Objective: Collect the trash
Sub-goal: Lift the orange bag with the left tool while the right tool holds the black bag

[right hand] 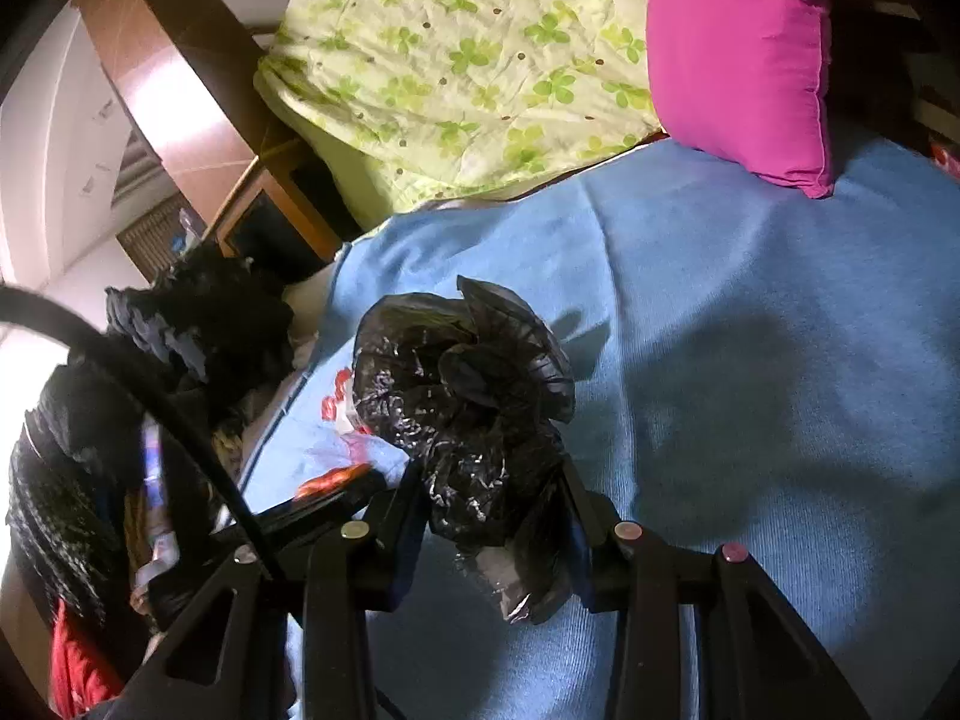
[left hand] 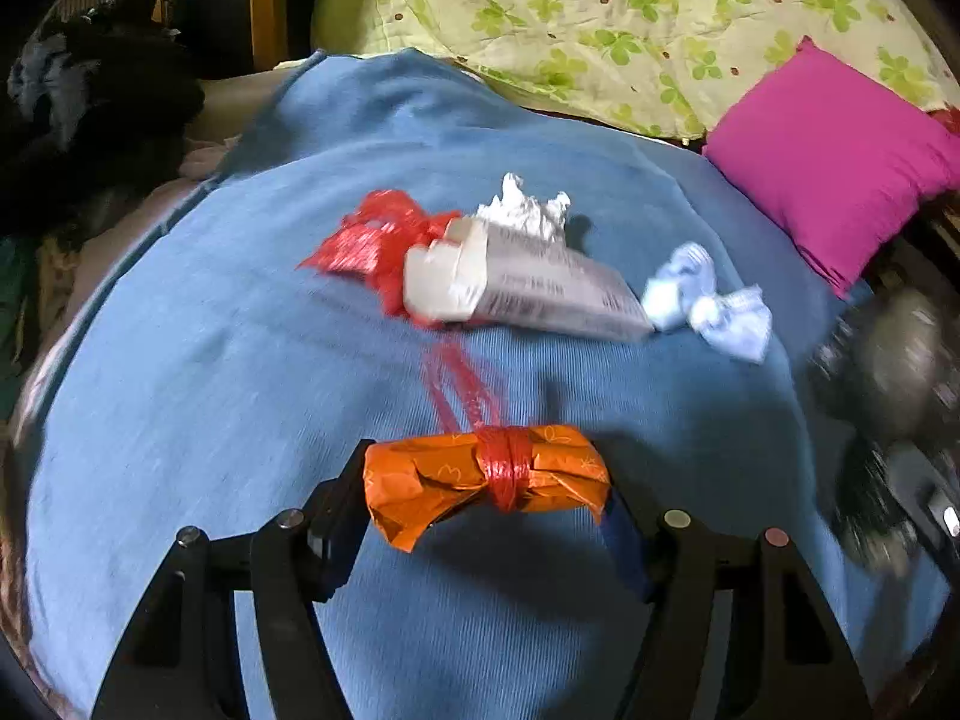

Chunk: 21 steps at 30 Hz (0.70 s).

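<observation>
Left wrist: your left gripper (left hand: 487, 495) clamps the orange wrapper bundle tied with red string (left hand: 486, 476), right gripper (right hand: 492, 516) pinches the crumpled black plastic bag (right hand: 465, 396); trailing string may snag the grey carton (left hand: 516, 282) ahead.

left hand-held gripper (left hand: 486, 480) clamps orange wrapper (left hand: 420, 483) w/ red ribbon (left hand: 507, 468), above blue blanket (left hand: 210, 360).

I see a big soft blue blanket (left hand: 240, 360) spread over the bed. At its far side lies a pale green quilt with clover leaves (left hand: 630, 18). A bright pink square pillow (left hand: 834, 162) sits on the blanket's corner. A wooden cabinet (left hand: 240, 6) stands beyond, with a heap of dark clothes (left hand: 102, 102) near it.
</observation>
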Each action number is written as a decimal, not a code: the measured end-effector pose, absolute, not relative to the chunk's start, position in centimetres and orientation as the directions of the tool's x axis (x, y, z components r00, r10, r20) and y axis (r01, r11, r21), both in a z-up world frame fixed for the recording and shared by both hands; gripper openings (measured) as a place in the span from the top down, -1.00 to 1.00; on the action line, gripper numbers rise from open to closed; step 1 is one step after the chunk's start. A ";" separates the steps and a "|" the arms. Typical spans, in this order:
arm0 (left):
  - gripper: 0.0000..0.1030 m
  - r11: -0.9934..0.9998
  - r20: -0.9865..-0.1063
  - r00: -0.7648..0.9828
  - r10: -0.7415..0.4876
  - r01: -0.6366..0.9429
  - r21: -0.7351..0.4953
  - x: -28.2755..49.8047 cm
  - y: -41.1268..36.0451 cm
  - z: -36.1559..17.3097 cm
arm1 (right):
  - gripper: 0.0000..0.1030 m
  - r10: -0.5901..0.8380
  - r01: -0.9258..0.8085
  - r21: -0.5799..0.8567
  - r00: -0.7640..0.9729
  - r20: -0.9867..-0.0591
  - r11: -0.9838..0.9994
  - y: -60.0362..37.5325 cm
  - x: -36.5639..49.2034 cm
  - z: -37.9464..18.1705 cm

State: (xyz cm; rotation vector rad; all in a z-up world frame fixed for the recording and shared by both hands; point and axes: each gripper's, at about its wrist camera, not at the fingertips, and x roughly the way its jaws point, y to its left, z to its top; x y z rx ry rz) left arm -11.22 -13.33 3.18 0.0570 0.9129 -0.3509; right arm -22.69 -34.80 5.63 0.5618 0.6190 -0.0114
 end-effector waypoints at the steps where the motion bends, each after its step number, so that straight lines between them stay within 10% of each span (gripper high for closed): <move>1: -0.34 0.942 -0.783 0.560 -0.272 0.322 -0.097 -11.9 -12.9 3.3 | 0.18 0.145 0.172 0.476 0.817 -0.558 0.862 -34.4 -22.8 5.7; 21: -0.34 0.945 -0.737 0.622 -0.265 0.320 -0.069 -19.1 -6.2 3.5 | 0.18 0.080 0.209 0.415 0.812 -0.578 0.885 -31.3 -31.1 6.2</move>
